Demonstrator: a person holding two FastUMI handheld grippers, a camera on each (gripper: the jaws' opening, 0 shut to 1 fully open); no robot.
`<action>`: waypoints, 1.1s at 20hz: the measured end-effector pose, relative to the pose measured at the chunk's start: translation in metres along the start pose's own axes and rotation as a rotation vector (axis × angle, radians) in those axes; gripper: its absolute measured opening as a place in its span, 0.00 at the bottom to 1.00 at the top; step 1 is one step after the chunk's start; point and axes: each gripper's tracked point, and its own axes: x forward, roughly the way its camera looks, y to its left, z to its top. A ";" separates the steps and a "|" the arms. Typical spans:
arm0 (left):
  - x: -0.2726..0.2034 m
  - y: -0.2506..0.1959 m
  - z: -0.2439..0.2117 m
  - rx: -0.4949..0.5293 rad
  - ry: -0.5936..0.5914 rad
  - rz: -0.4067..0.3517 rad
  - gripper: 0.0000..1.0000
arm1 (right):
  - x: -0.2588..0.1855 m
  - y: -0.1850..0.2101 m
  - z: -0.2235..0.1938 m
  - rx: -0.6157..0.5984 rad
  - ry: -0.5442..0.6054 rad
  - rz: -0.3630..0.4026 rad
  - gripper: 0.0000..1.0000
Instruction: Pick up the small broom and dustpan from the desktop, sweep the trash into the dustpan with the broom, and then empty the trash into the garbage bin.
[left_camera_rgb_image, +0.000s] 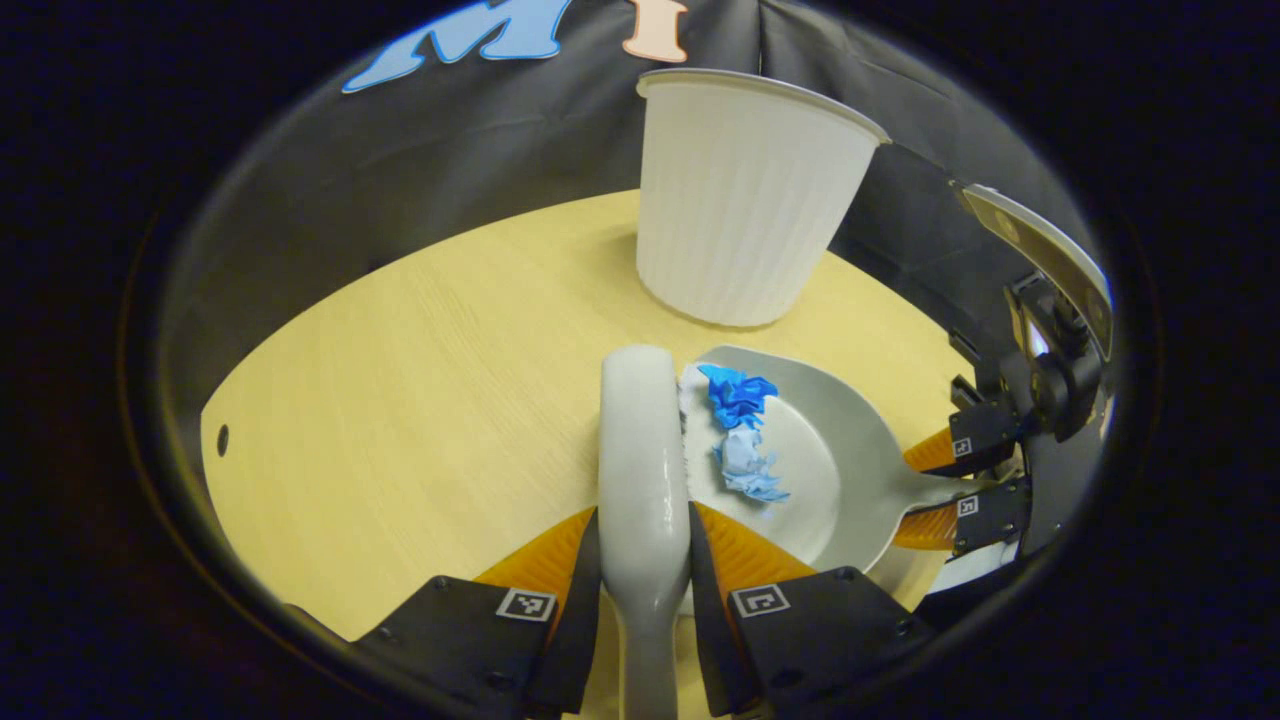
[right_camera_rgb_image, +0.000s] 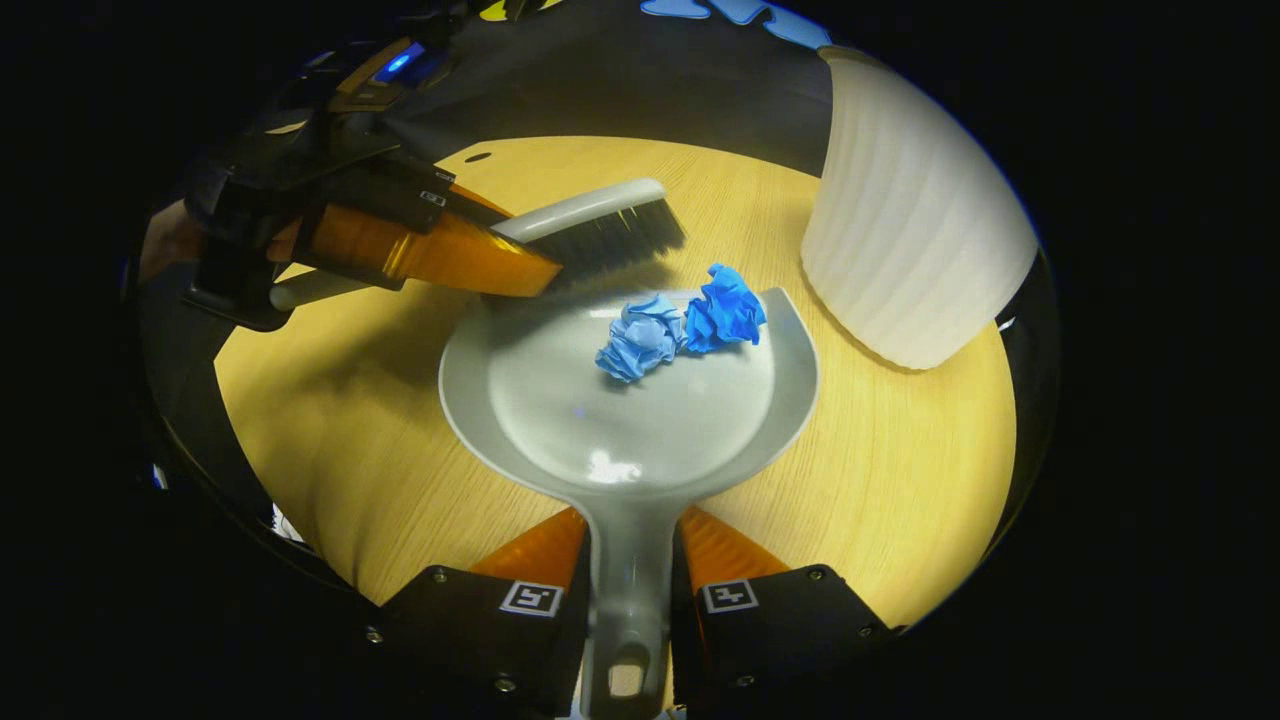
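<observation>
Two crumpled paper balls, one dark blue (right_camera_rgb_image: 724, 308) and one pale blue (right_camera_rgb_image: 637, 343), are seen lying in the grey dustpan (right_camera_rgb_image: 560, 400) on the wooden desktop (right_camera_rgb_image: 890, 480). The dustpan's handle is clamped by the right gripper (right_camera_rgb_image: 628, 590), its end cut off below. The broom (left_camera_rgb_image: 643, 470) is gripped by the left gripper (left_camera_rgb_image: 645, 590); its bristles seem to be at the pan's rim, largely hidden. The white ribbed bin (left_camera_rgb_image: 745, 210) is seen standing just beyond.

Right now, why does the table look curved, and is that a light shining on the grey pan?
Fisheye bending rounds the table in the left gripper view; in the right gripper view a bright glare spot sits on the dustpan, the broom casts a shadow towards it, and the edges fall dark.
</observation>
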 end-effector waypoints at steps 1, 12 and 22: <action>-0.005 0.004 0.002 -0.007 -0.007 0.008 0.52 | -0.001 -0.001 0.001 0.004 -0.016 -0.011 0.36; -0.063 0.075 0.001 -0.081 -0.043 0.096 0.46 | -0.018 0.006 0.002 0.063 -0.114 -0.078 0.34; -0.094 0.104 -0.024 -0.127 -0.050 0.129 0.51 | -0.082 0.006 0.025 0.119 -0.157 -0.139 0.33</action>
